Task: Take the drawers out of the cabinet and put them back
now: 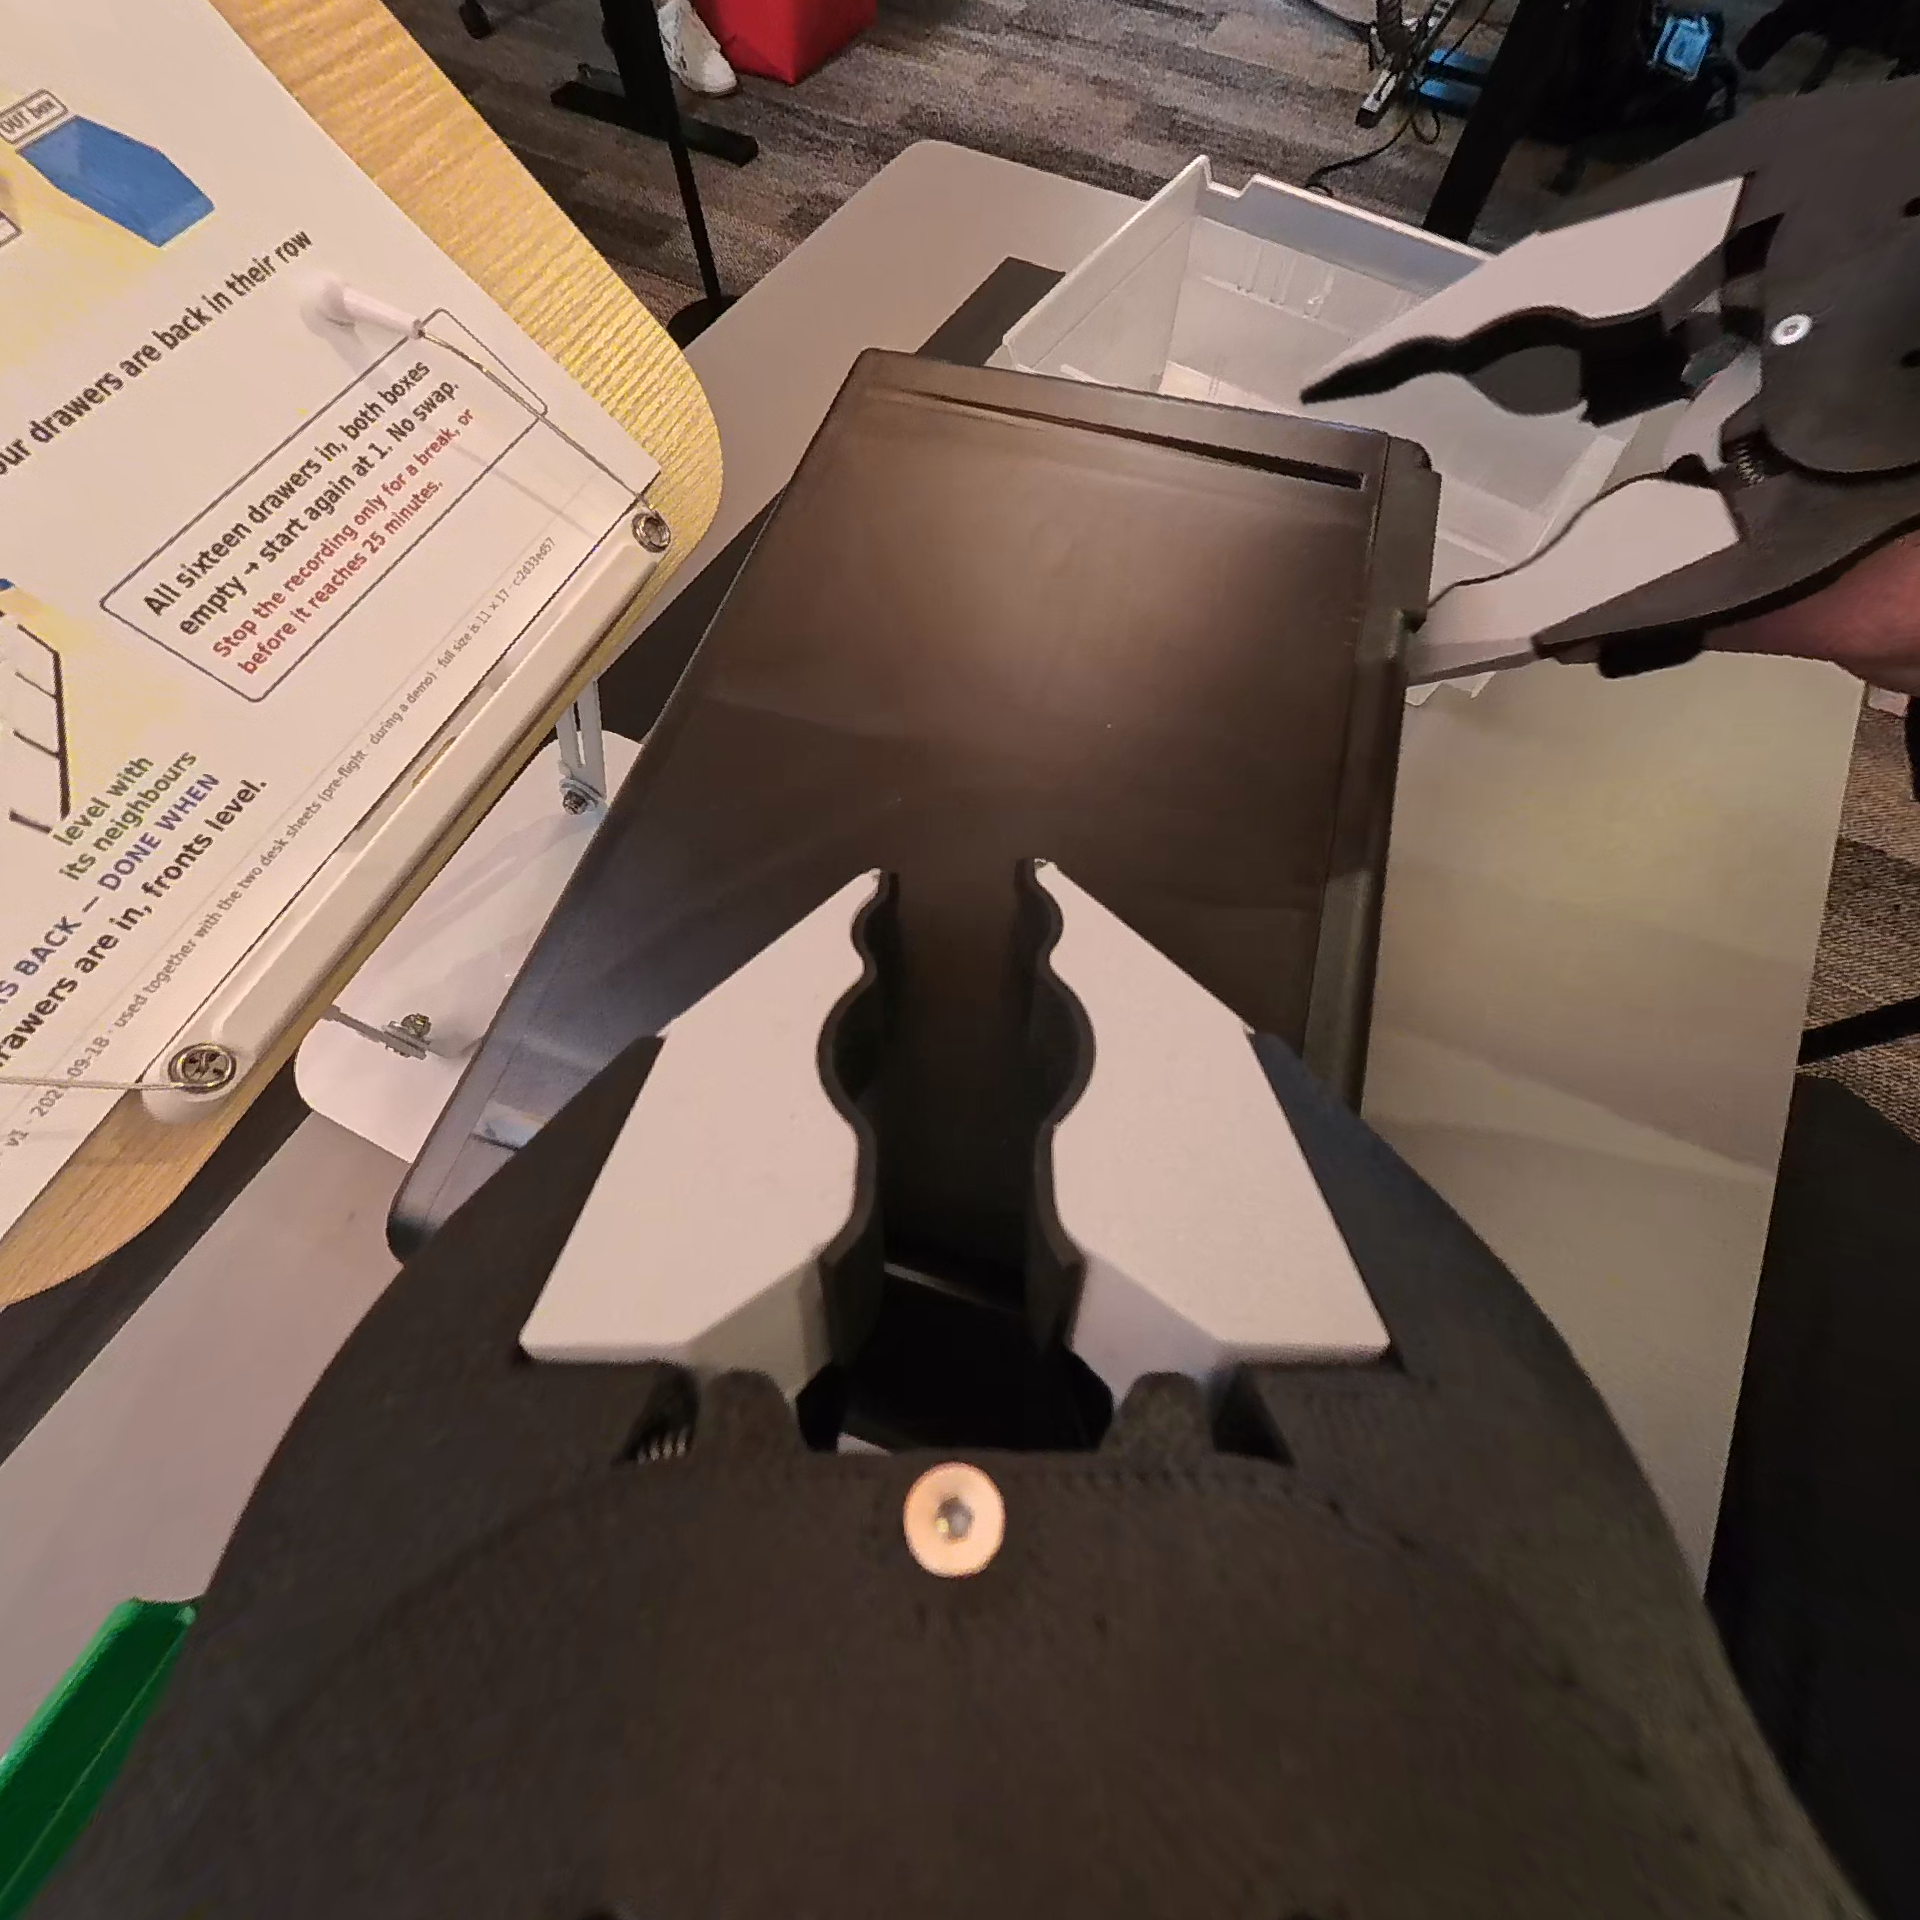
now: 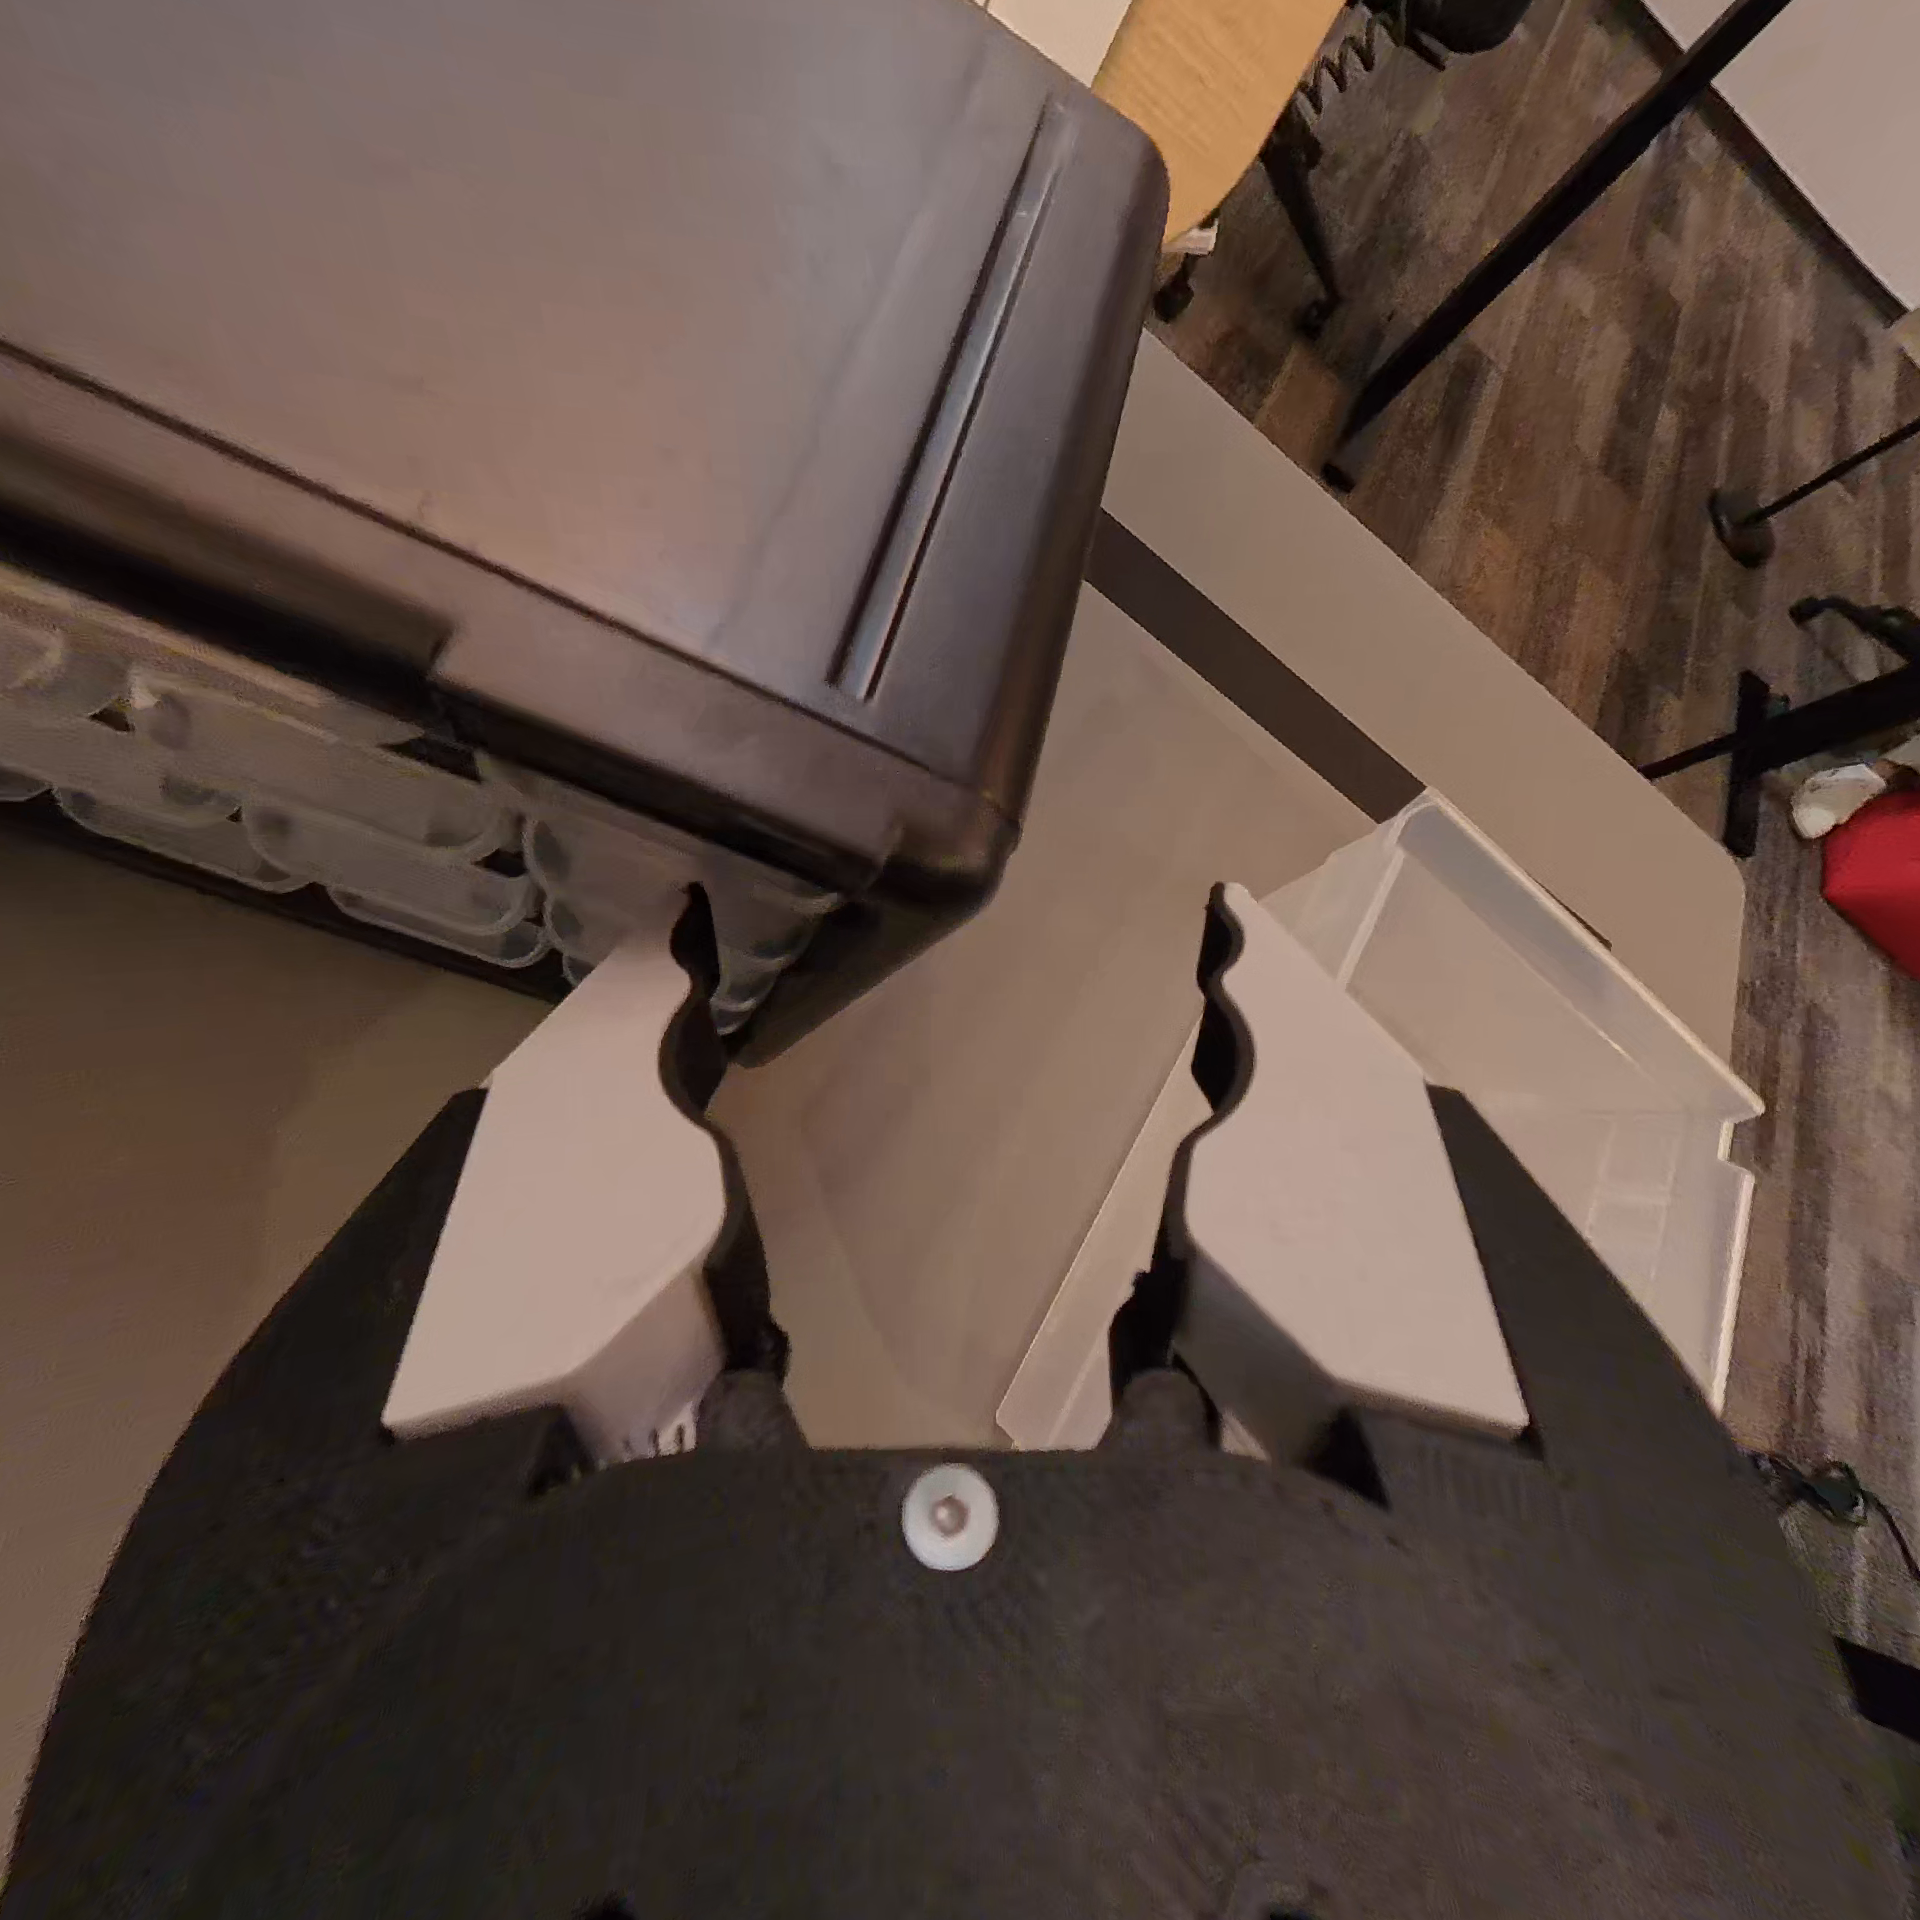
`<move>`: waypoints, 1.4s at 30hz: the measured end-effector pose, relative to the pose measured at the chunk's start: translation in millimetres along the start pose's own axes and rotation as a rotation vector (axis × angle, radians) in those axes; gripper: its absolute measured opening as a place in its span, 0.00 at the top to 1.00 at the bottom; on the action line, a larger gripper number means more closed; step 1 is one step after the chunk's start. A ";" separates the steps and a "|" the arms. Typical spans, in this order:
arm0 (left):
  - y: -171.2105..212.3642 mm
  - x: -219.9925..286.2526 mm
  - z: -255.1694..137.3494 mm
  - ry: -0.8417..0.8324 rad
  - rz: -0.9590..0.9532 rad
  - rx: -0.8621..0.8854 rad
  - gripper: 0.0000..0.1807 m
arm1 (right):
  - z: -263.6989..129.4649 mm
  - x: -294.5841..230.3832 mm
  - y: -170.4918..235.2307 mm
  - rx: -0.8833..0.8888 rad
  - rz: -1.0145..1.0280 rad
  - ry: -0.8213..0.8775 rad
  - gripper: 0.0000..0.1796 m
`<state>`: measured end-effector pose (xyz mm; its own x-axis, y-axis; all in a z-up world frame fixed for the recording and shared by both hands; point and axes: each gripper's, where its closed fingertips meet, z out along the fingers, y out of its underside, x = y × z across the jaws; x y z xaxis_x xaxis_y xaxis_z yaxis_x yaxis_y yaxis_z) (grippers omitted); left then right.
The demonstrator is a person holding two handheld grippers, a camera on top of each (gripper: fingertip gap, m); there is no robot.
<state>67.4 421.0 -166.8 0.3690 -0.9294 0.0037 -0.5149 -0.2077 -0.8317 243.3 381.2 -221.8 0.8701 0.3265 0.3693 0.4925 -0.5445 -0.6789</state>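
The dark cabinet stands on the white table, seen from above. My left gripper hovers over its top, jaws a narrow gap apart with nothing between them. In the right wrist view the cabinet fills the upper left, and several clear drawers sit in its front rows. My right gripper is wide open and empty at the cabinet's front right corner, its left fingertip right by the end drawers. It also shows in the left wrist view.
A translucent white bin sits on the table beyond the cabinet. An instruction sheet on a wooden stand is at the left, with a green box edge lower left. The table edge drops to the floor.
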 end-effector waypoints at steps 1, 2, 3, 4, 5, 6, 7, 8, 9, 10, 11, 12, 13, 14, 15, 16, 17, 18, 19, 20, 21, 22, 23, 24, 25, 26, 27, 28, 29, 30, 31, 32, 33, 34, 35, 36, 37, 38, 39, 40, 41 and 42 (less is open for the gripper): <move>-0.2 0.0 -0.2 0.000 0.000 0.003 0.88 | -2.2 -1.6 1.3 0.009 -0.005 -0.006 0.48; -0.4 -0.1 -0.4 0.000 -0.001 0.007 0.88 | -5.0 -3.5 2.9 0.018 -0.008 -0.010 0.48; -0.5 -0.1 -0.6 0.000 -0.001 0.010 0.88 | -8.0 -5.2 5.6 0.023 -0.007 -0.013 0.48; -0.6 -0.2 -0.6 0.000 -0.001 0.011 0.88 | -10.5 -6.9 9.9 0.022 0.000 -0.019 0.48; -0.6 -0.2 -0.7 0.000 -0.001 0.011 0.88 | -12.5 -8.5 14.8 0.019 0.009 -0.025 0.47; -0.6 -0.3 -0.7 -0.001 -0.001 0.011 0.88 | -14.2 -10.3 19.2 0.020 0.022 -0.036 0.47; -0.7 -0.4 -0.7 -0.002 -0.003 0.012 0.88 | -15.7 -12.8 23.0 0.025 0.039 -0.053 0.47; -1.0 -0.5 -1.0 -0.003 -0.005 0.017 0.88 | -16.8 -15.5 26.4 0.032 0.058 -0.072 0.46; -1.3 -0.6 -1.5 -0.004 -0.006 0.024 0.88 | -17.4 -17.8 30.1 0.035 0.075 -0.087 0.45; -1.8 -0.7 -2.0 -0.002 -0.008 0.035 0.88 | -17.4 -19.2 34.5 0.031 0.086 -0.098 0.44; -2.8 -0.7 -2.9 -0.003 -0.008 0.052 0.88 | -16.6 -20.9 39.2 0.021 0.091 -0.111 0.41; -4.0 -1.2 -4.3 -0.010 -0.008 0.076 0.87 | -15.7 -23.3 42.4 0.017 0.089 -0.131 0.39; -5.0 -1.9 -6.2 -0.022 -0.013 0.102 0.86 | -15.1 -25.6 44.0 0.020 0.087 -0.150 0.37; -5.4 -3.0 -8.7 -0.035 -0.020 0.126 0.83 | -14.6 -27.5 44.8 0.025 0.090 -0.165 0.36; -4.4 -4.6 -11.8 -0.054 -0.029 0.141 0.79 | -14.2 -29.5 45.2 0.031 0.094 -0.180 0.34; -2.6 -5.7 -15.6 -0.071 -0.034 0.153 0.77 | -13.7 -31.3 46.5 0.030 0.094 -0.190 0.33; -1.9 -5.1 -19.9 -0.079 -0.045 0.175 0.75 | -13.3 -31.9 49.5 0.018 0.088 -0.191 0.33; 0.6 -3.5 -24.3 -0.077 -0.062 0.185 0.74 | -12.7 -30.7 54.7 -0.004 0.078 -0.184 0.32; 3.6 -2.6 -28.7 -0.081 -0.075 0.189 0.73 | -12.4 -28.1 61.5 -0.030 0.073 -0.176 0.31; 6.2 -2.4 -33.5 -0.091 -0.080 0.195 0.72 | -12.4 -24.7 68.3 -0.052 0.076 -0.172 0.31; 8.8 -3.1 -38.1 -0.106 -0.086 0.202 0.71 | -12.6 -20.3 75.0 -0.069 0.086 -0.169 0.31; 11.7 -2.3 -41.8 -0.111 -0.092 0.206 0.70 | -12.9 -14.4 81.8 -0.084 0.102 -0.160 0.32; 14.5 -0.2 -44.4 -0.107 -0.097 0.210 0.70 | -13.4 -8.0 88.1 -0.095 0.120 -0.148 0.33; 16.9 2.1 -46.2 -0.102 -0.102 0.217 0.70 | -14.2 -3.7 92.1 -0.096 0.140 -0.148 0.34; 19.1 3.4 -47.2 -0.099 -0.106 0.224 0.70 | -15.4 -2.2 92.4 -0.082 0.162 -0.159 0.36; 19.9 4.0 -48.4 -0.094 -0.110 0.240 0.70 | -16.8 -2.4 88.7 -0.055 0.179 -0.172 0.38; 21.1 4.3 -49.0 -0.082 -0.122 0.250 0.70 | -18.0 -4.5 81.6 -0.020 0.189 -0.188 0.39; 22.6 4.1 -48.8 -0.066 -0.145 0.253 0.71 | -18.8 -8.1 72.4 0.017 0.192 -0.207 0.38; 23.7 4.1 -48.3 -0.046 -0.170 0.258 0.71 | -18.9 -13.5 62.3 0.050 0.191 -0.232 0.37; 24.4 4.6 -48.2 -0.029 -0.191 0.264 0.71 | -18.4 -20.8 51.6 0.082 0.188 -0.268 0.35; 24.9 5.2 -48.3 -0.018 -0.208 0.272 0.70 | -17.2 -28.4 40.5 0.115 0.184 -0.306 0.33; 24.7 6.8 -48.4 -0.004 -0.221 0.281 0.70 | -15.3 -35.7 29.6 0.149 0.179 -0.341 0.31; 24.9 9.7 -47.6 0.015 -0.233 0.283 0.69 | -12.7 -42.5 19.9 0.178 0.174 -0.373 0.29; 25.8 12.7 -46.0 0.029 -0.245 0.278 0.68 | -8.9 -48.6 11.9 0.195 0.170 -0.398 0.27; 24.7 15.9 -45.0 0.039 -0.253 0.287 0.67 | -4.3 -54.3 5.5 0.204 0.167 -0.421 0.25; 23.7 20.3 -44.1 0.055 -0.259 0.292 0.67 | 0.9 -60.3 0.5 0.206 0.162 -0.446 0.24; 22.4 24.6 -43.0 0.070 -0.262 0.297 0.67 | 5.9 -66.4 -2.2 0.200 0.153 -0.470 0.24; 21.6 27.4 -42.0 0.078 -0.265 0.299 0.67 | 9.5 -71.4 -3.8 0.191 0.141 -0.486 0.25; 21.4 27.1 -41.7 0.066 -0.262 0.297 0.66 | 12.1 -73.5 -5.2 0.186 0.137 -0.485 0.24; 21.7 27.2 -41.3 0.062 -0.253 0.291 0.66 | 13.4 -73.9 -6.1 0.182 0.139 -0.480 0.24; 21.7 27.9 -41.4 0.068 -0.251 0.286 0.66 | 13.0 -74.7 -6.5 0.179 0.146 -0.483 0.23; 21.4 28.1 -41.8 0.076 -0.260 0.286 0.66 | 12.2 -75.4 -6.8 0.180 0.154 -0.489 0.23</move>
<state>34.4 377.7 -161.3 0.3946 -0.8791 0.2672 -0.1712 -0.3561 -0.9186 174.1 369.7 -252.7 0.7998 0.5980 -0.0523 0.3115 -0.4879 -0.8154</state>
